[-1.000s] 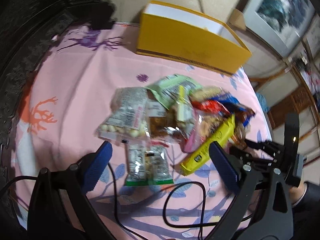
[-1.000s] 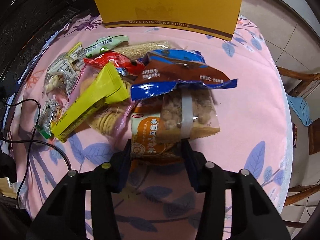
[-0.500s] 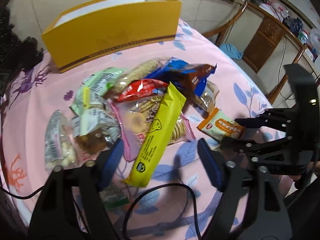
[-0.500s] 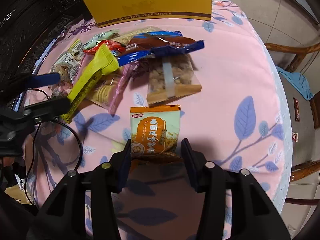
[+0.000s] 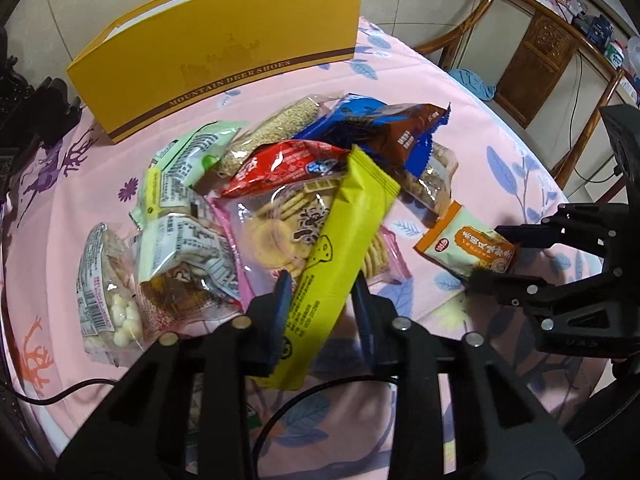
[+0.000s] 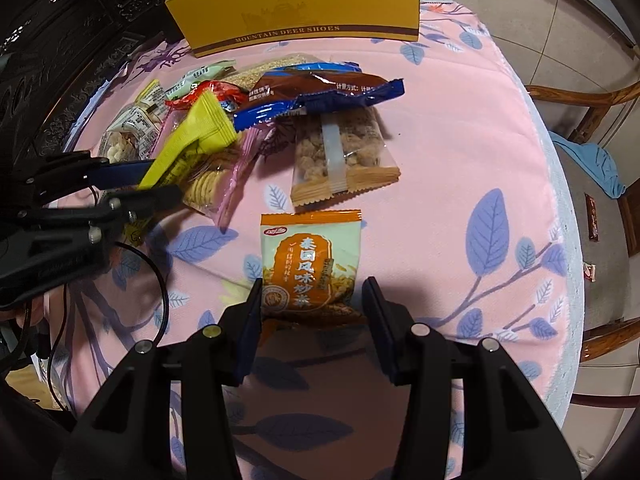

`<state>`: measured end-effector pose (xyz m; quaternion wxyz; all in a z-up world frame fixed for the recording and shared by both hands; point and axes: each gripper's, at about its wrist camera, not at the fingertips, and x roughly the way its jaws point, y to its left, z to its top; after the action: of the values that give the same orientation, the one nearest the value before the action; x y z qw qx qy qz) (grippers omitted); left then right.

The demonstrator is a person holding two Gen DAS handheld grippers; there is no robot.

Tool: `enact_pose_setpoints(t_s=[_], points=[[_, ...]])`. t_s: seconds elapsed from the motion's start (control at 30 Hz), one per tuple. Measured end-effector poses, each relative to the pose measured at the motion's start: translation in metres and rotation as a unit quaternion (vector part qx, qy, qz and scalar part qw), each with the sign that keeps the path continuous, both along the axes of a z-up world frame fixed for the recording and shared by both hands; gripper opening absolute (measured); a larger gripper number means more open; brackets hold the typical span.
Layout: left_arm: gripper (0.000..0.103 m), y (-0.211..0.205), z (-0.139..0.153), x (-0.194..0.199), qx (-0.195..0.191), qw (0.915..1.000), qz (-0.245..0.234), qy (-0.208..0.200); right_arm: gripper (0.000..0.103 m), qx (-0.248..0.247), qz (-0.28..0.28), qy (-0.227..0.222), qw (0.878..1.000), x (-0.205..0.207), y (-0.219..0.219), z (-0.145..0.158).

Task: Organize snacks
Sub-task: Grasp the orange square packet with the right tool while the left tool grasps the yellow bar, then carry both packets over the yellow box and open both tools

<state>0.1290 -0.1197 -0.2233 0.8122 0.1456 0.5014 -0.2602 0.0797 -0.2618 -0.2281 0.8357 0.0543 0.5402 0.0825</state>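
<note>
**A:** Left wrist view first: what has the left gripper (image 5: pixel 320 292) got?

**B:** Its jaws have just been closing, and the long yellow-green wrapper (image 5: pixel 340 264) lies between them. The blue pads sit right against its two edges, so I read that as a narrow grip on the near end of the bar. The far end rests on the clear biscuit bag (image 5: pixel 280 232) in the middle of the heap.

**A:** And the other claw?

**B:** The right gripper (image 6: pixel 312 308) stands about half open, clamped on the near edge of the orange rice-snack packet (image 6: pixel 310 256). That packet lies apart from the pile, on the pink tablecloth (image 6: pixel 460 140), near and right of the rest.

**A:** Where would the snacks go?

**B:** My guess is the yellow box (image 5: pixel 224 44) at the far side of the table, open at the top. Nothing shows inside it from these angles, so I cannot tell what it holds.

**A:** So which step is this?

**B:** Picking, I would say: both claws have a packet, neither is lifted clear.

**A:** Next move?

**B:** Raising the yellow-green bar gently, since the red packet (image 5: pixel 280 164) and the blue-and-brown packet (image 5: pixel 392 136) crowd its far end and could be dragged along. Then carrying each packet far across to the box. The black cable (image 5: pixel 320 400) near the left claw wants watching too.
</note>
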Motion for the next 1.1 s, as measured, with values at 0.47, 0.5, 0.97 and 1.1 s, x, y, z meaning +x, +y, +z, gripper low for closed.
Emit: enact_pose_setpoints(t_s=[0.47, 0.5, 0.97, 1.1], points=[[0.022, 0.047, 0.048, -0.008, -0.062, 0.996, 0.06, -0.023, 0.048, -0.004, 0.008, -0.033, 0.999, -0.005, -0.001, 0.027], [0.022, 0.049, 0.052, -0.008, -0.065, 0.9956, 0.062, -0.025, 0.048, -0.005, 0.009, -0.036, 0.999, -0.005, -0.001, 0.03], [0.022, 0.087, 0.119, -0.004, -0.11, 0.9856, 0.098, -0.083, 0.047, 0.006, 0.021, -0.138, 0.99, -0.002, 0.0, 0.11], [0.022, 0.095, 0.147, 0.007, -0.13, 0.9807, 0.101, -0.105, 0.047, 0.005, 0.022, -0.18, 0.983, 0.011, -0.002, 0.141]])
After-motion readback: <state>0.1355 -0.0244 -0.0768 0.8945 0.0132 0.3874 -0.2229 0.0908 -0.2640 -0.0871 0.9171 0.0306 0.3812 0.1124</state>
